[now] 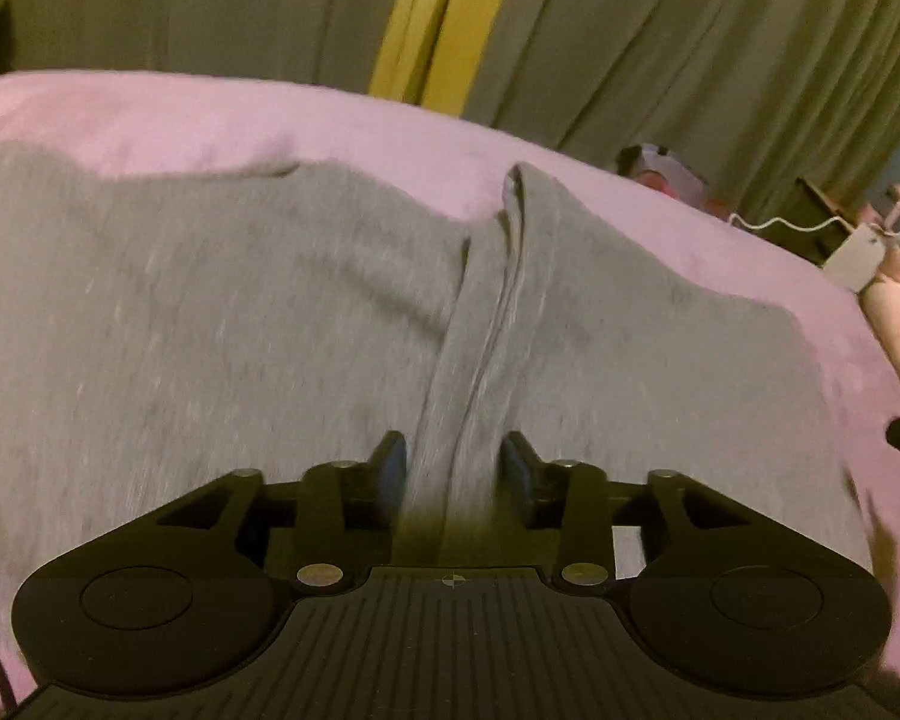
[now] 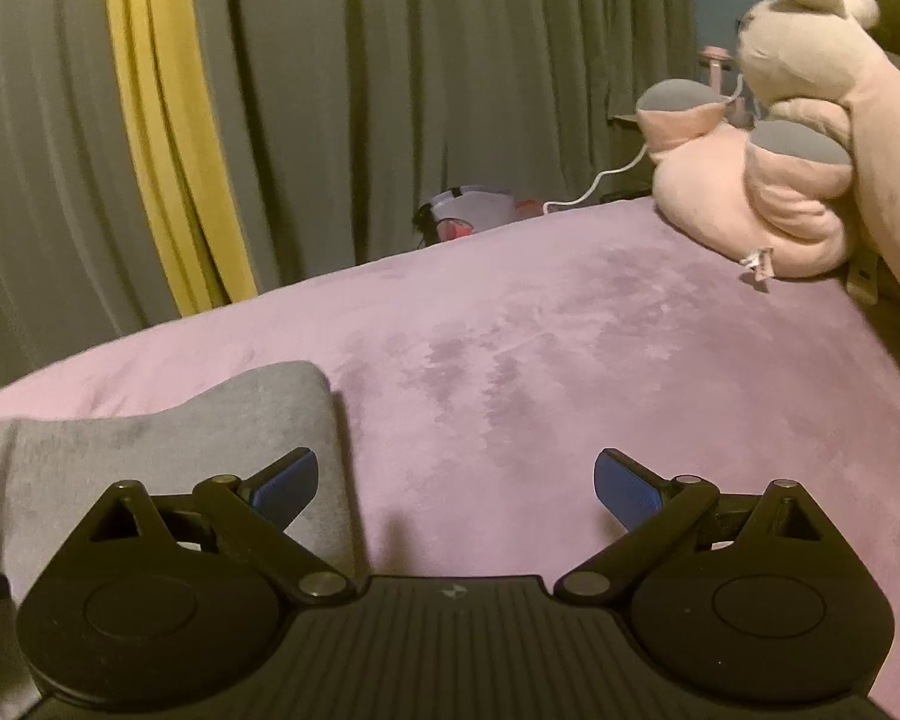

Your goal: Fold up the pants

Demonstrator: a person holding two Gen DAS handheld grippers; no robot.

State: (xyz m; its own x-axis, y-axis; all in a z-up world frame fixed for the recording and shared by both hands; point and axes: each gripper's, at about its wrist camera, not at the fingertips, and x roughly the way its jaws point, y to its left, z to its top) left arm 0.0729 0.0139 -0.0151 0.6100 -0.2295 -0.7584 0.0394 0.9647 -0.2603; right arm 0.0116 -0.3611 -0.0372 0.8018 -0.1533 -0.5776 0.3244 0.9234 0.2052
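- On pink blanket (image 1: 180, 114): grey pants (image 1: 180, 312), soft knit, spread wide, a raised ridge of bunched cloth running up the middle.
- Between left gripper (image 1: 455, 465) pads: that ridge, pinched from both sides, jaws partly closed on it.
- At left of right-wrist view: folded grey pants (image 2: 168, 438) edge, rounded corner, lying flat on blanket (image 2: 570, 360).
- Right gripper (image 2: 456, 483): spread wide, nothing between pads, left pad (image 2: 285, 483) above pants edge, right pad above bare blanket.
- Far right: pink plush toy (image 2: 768, 192), well apart from pants.
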